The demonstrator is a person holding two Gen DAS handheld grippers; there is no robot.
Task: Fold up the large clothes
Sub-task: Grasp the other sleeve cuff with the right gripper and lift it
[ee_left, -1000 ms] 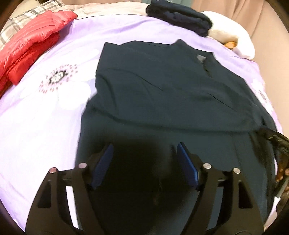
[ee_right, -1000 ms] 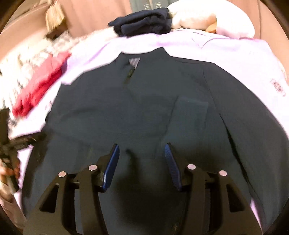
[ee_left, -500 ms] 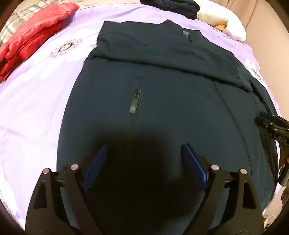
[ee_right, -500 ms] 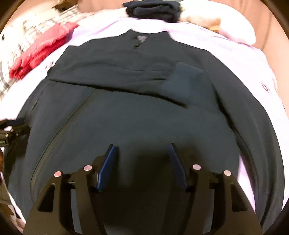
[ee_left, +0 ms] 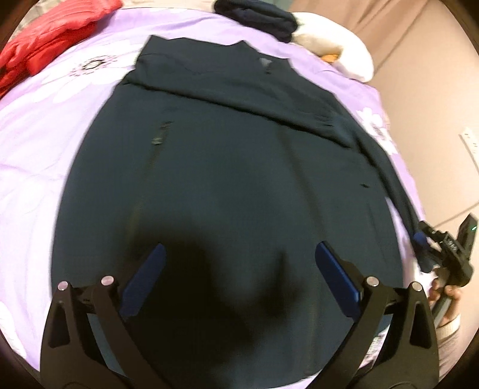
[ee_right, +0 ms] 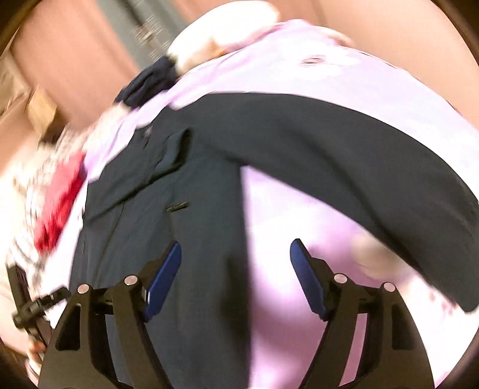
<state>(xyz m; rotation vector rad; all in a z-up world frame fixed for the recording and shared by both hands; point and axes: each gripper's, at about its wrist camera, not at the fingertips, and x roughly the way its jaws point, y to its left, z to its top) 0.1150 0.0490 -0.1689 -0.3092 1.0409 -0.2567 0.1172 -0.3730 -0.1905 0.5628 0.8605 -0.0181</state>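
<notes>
The dark navy jacket [ee_left: 227,167] lies face up on the lilac flowered bedspread [ee_left: 36,143], collar toward the far end, one sleeve already laid across the chest and the other sleeve [ee_right: 344,143] trailing out over the bedspread on the right side. It looks like thin, limp cloth with a smooth face (probably light, and likely to slide on itself), so it should bend wherever it is lifted and sag between two holds; the zip pocket [ee_left: 158,134] adds only a small stiff spot. The best holds, I judge, are edges: the cuff or mid-length of the loose sleeve, then the hem corners. The left gripper [ee_left: 239,269] hangs over the lower body of the jacket, jaws opening to a wide spread with nothing pinched between them. The right gripper [ee_right: 235,269] straddles the jacket's side edge, jaws also opening and empty. Further out lie a red padded jacket [ee_left: 51,36], a folded dark garment [ee_left: 257,15] and a white pillow [ee_left: 338,48].
</notes>
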